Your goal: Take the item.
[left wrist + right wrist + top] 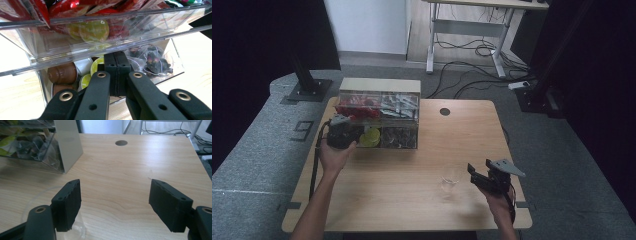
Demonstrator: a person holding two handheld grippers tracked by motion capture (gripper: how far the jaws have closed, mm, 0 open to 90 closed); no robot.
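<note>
Two grippers noted: my left gripper (116,75), jaws closed empty, points at the clear organiser's lower drawer (160,75), capsules (62,73) directly ahead; right gripper (116,205) gapes empty, well apart.

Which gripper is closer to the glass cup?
The right. The right gripper is just beside the glass cup, jaws open. The left gripper is far off, at the clear box.
</note>
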